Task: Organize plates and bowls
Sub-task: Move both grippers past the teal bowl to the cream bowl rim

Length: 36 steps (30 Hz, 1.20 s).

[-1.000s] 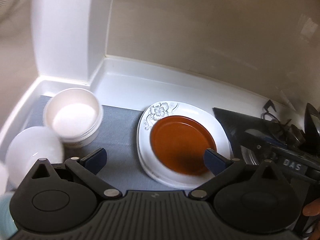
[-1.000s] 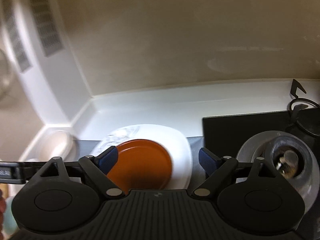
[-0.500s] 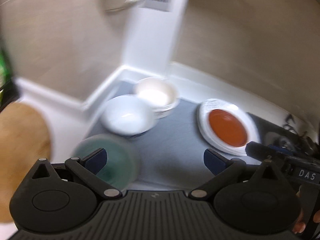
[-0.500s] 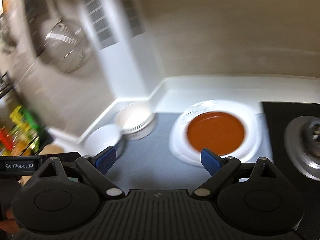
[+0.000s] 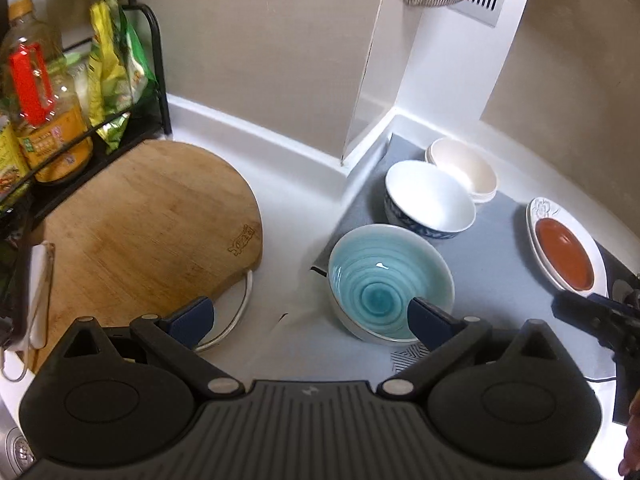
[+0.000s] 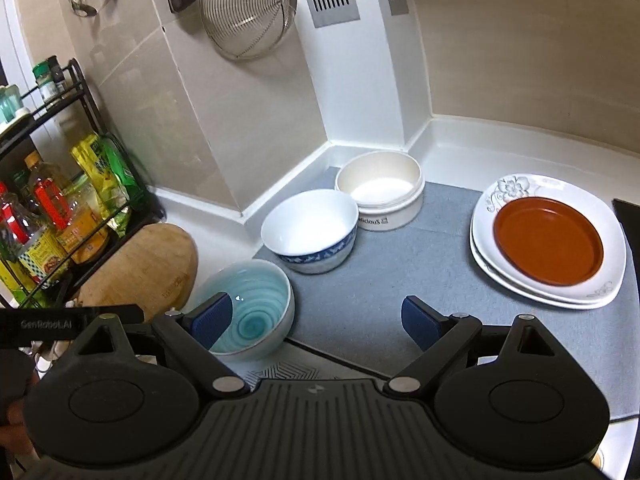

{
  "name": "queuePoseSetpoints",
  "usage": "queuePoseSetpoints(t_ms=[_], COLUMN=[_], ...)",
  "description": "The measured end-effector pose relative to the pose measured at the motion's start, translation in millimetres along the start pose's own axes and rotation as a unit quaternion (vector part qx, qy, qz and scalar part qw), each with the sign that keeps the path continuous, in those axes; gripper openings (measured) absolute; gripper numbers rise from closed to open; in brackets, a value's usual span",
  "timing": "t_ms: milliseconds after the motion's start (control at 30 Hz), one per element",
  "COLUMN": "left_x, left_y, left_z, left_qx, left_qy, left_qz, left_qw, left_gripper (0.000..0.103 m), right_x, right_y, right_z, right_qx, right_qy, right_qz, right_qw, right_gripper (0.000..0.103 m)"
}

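Observation:
On a grey mat stand a turquoise bowl, a white bowl with a blue band, and stacked cream bowls. To the right a brown plate lies on stacked white flowered plates. My left gripper is open and empty, above the counter just left of the turquoise bowl. My right gripper is open and empty above the mat's near edge.
A round wooden cutting board lies on the white counter at left, beside a black rack of oil bottles. A metal strainer hangs on the wall. The stove edge is at far right.
Both grippers have pulled back and up from the plates and swung left. The bowls, cutting board and rack have come into view. Both stay open.

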<state>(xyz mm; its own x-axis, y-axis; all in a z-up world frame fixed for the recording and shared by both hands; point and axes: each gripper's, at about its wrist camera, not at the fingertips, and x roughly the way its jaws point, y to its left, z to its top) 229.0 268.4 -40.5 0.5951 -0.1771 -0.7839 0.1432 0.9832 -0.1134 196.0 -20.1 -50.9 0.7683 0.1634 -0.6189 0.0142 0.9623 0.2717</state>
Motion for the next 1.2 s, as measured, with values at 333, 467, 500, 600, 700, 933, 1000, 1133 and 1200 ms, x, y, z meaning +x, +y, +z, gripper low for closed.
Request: queuePoseSetpoints(t_ms=[333, 467, 500, 600, 700, 933, 1000, 1133, 1200], left_x=[50, 64, 67, 76, 85, 96, 97, 91, 85], left_y=[-11, -16, -17, -19, -20, -19, -17, -17, -24], left_z=[23, 28, 30, 33, 35, 39, 41, 48, 55], left_qx=[-0.010, -0.007, -0.008, -0.014, -0.014, -0.014, -0.018, -0.022, -0.017], left_qy=[0.050, 0.059, 0.063, 0.072, 0.077, 0.085, 0.087, 0.077, 0.065], left_qz=[0.029, 0.041, 0.043, 0.045, 0.052, 0.065, 0.067, 0.061, 0.053], left_qw=[0.9983, 0.9974, 0.9970, 0.9963, 0.9956, 0.9941, 0.9938, 0.9949, 0.9963], left_gripper=[0.103, 0.103, 0.103, 0.103, 0.103, 0.103, 0.103, 0.103, 0.103], right_x=[22, 42, 47, 62, 75, 94, 96, 98, 98], right_y=[-18, -23, -22, -20, -17, -16, -20, -32, -40], right_z=[10, 17, 19, 23, 26, 33, 36, 43, 48], right_qx=[0.006, 0.013, 0.012, 0.011, 0.002, -0.004, -0.002, 0.007, 0.014], right_qy=[0.026, 0.046, 0.051, 0.064, 0.075, 0.086, 0.086, 0.079, 0.072], right_qz=[0.013, 0.025, 0.030, 0.035, 0.038, 0.049, 0.047, 0.035, 0.026], right_qw=[1.000, 0.999, 0.998, 0.997, 0.996, 0.995, 0.995, 0.996, 0.997], right_gripper=[0.093, 0.093, 0.093, 0.093, 0.093, 0.093, 0.093, 0.093, 0.093])
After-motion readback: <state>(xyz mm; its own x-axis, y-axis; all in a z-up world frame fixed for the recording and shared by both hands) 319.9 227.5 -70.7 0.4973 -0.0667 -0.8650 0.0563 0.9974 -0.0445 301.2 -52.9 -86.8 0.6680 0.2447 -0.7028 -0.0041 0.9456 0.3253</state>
